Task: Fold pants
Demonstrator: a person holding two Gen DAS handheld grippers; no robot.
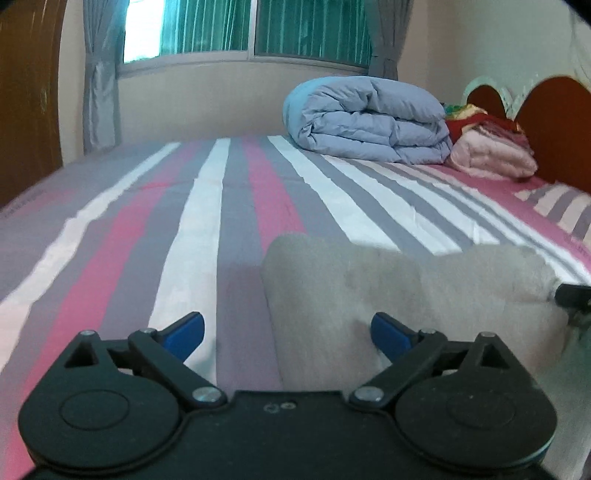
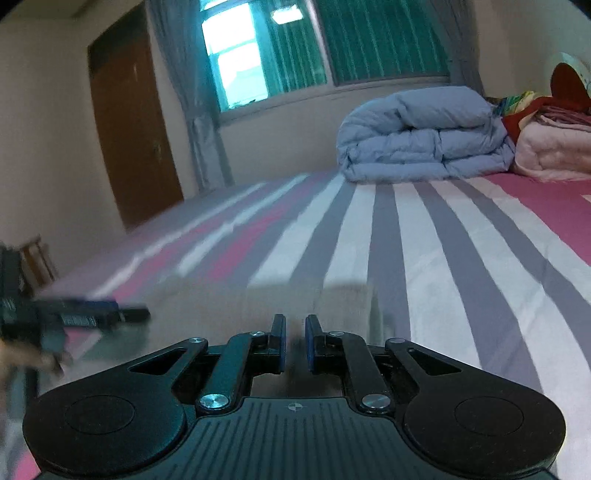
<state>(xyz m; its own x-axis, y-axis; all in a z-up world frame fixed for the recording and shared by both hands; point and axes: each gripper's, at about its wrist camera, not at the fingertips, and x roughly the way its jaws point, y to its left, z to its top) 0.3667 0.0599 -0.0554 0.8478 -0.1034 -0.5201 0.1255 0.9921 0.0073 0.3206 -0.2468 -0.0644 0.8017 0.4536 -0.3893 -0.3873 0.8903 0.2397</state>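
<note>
Beige pants lie bunched on the striped bed sheet. In the left wrist view my left gripper stands open, its right fingertip against the left part of the cloth and its left fingertip over bare sheet. My right gripper has its blue pads nearly together, with a thin fold of the pants pinched between them. The right gripper also shows at the cloth's right edge. The left gripper appears blurred at the left of the right wrist view.
A folded blue duvet and a pile of pink and red blankets sit at the far end of the bed by the headboard. A window with green blinds and a brown door stand beyond.
</note>
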